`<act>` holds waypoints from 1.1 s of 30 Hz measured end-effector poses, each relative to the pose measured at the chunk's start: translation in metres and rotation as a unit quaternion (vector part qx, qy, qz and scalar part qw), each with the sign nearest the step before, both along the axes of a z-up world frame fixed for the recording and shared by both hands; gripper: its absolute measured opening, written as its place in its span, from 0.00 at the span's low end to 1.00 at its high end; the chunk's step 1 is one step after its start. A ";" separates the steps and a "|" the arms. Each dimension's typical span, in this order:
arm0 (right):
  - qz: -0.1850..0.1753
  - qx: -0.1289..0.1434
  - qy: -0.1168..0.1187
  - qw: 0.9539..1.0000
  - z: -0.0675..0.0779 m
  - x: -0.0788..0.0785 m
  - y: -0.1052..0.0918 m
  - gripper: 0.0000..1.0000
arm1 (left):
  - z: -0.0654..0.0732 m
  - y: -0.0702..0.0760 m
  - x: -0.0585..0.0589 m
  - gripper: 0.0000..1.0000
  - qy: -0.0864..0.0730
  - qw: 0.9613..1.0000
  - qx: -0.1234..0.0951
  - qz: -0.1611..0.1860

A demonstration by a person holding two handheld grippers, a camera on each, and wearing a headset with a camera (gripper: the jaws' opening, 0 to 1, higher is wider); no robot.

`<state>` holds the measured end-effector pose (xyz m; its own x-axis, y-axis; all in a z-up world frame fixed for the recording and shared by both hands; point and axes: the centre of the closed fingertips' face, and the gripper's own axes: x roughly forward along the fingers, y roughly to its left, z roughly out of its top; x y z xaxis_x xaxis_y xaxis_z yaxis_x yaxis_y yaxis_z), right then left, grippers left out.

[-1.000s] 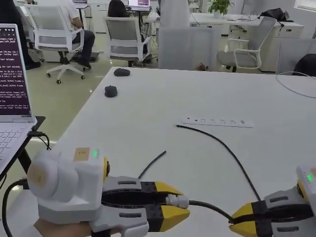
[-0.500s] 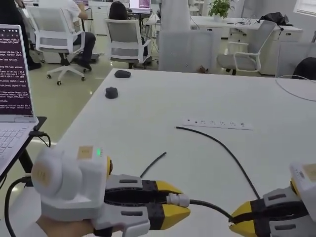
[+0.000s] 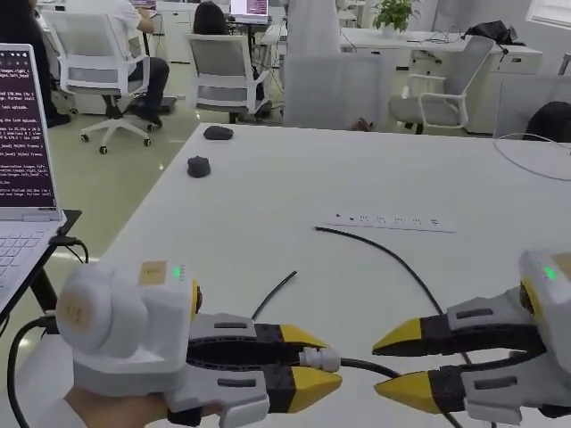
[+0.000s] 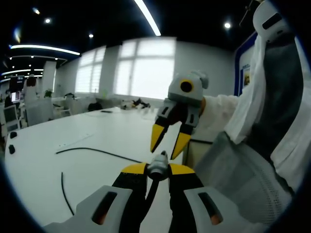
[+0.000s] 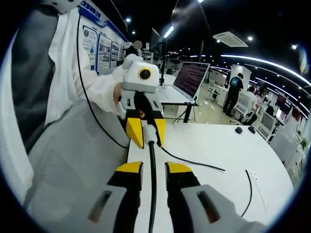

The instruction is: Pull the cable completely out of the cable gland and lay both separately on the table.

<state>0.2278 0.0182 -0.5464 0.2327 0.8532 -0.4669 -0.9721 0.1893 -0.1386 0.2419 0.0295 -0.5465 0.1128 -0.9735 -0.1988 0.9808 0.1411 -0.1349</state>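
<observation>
My left gripper [image 3: 332,361] is shut on the small grey-white cable gland [image 3: 319,359] low over the table's near edge. The black cable [image 3: 401,263] leaves the gland to the right, passes between the spread yellow tips of my right gripper [image 3: 385,364], then curves away across the table. In the left gripper view the gland [image 4: 159,162] sits pinched at my left gripper [image 4: 158,170], with the right gripper [image 4: 166,151] open just beyond. In the right gripper view the cable [image 5: 151,184] runs untouched through my right gripper [image 5: 153,167] to the gland [image 5: 147,133] in the left gripper [image 5: 147,144].
A short loose black cable piece [image 3: 277,294] lies on the white table [image 3: 268,196]. A white power strip [image 3: 388,221] lies farther back. Two computer mice [image 3: 198,166] rest near the far left corner. A laptop [image 3: 22,152] stands left of the table, and office chairs stand beyond.
My right gripper has opened and let go of the cable, its tips now spread around it. The left gripper keeps its hold on the gland.
</observation>
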 end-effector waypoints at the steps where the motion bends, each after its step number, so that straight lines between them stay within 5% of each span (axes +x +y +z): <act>1: 0.005 -0.001 -0.005 1.000 0.002 -0.001 0.003 0.17 | 0.000 0.000 0.000 0.17 0.000 1.000 0.000 0.000; 17: 0.020 -0.004 -0.015 1.000 0.001 0.001 0.015 0.03 | 0.003 -0.001 -0.003 0.17 -0.002 1.000 -0.007 -0.007; 33: 0.027 -0.011 -0.016 0.999 -0.006 -0.001 0.013 0.03 | 0.001 -0.003 -0.005 0.17 -0.004 1.000 -0.003 -0.012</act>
